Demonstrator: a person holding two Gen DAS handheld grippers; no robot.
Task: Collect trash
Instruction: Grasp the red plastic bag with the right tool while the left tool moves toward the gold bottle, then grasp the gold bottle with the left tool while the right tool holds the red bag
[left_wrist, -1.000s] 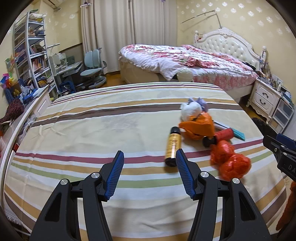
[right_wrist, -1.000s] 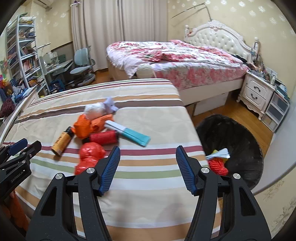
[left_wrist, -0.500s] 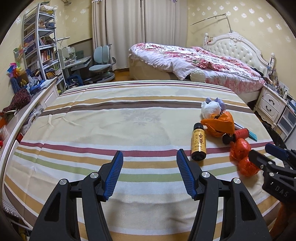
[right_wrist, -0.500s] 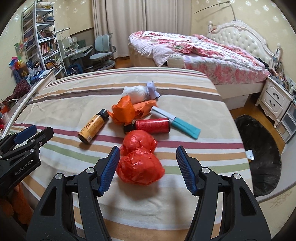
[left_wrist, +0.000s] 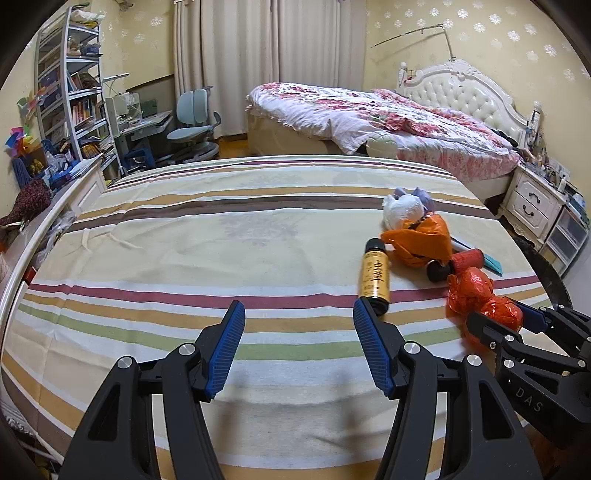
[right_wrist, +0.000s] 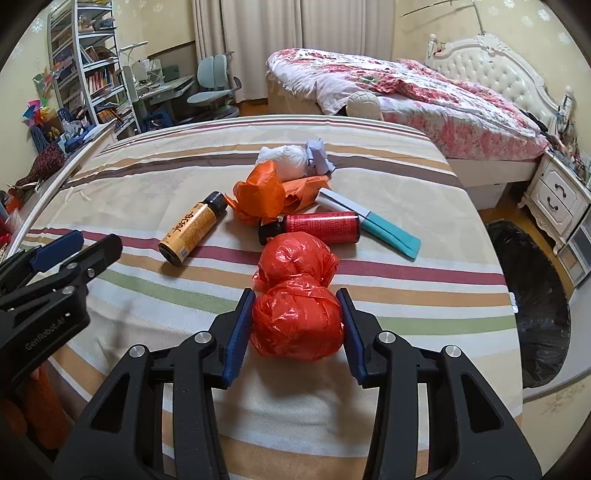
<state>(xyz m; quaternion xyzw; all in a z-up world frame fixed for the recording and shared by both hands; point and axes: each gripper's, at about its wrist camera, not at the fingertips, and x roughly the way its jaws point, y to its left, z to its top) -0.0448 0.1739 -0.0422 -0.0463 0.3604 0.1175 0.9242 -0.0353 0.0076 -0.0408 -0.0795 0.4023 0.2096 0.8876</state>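
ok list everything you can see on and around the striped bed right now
red bag balls: 2, red, joined, near front edge; nearer one between right jaws
yellow bottle: 1, black cap, lying left of the pile
red bottle: 1, black cap, lying behind the red balls
orange bag: 1, crumpled, behind the bottles
white wad: 1, farthest back
teal-white packet: 1, right of the red bottle
black bin: 1, floor, right of striped bed
left gripper: jaws open, empty
right gripper: jaws closing around the ball

Floral bed (left_wrist: 388, 122), bookshelf (left_wrist: 70, 92), desk chair (left_wrist: 192, 122)
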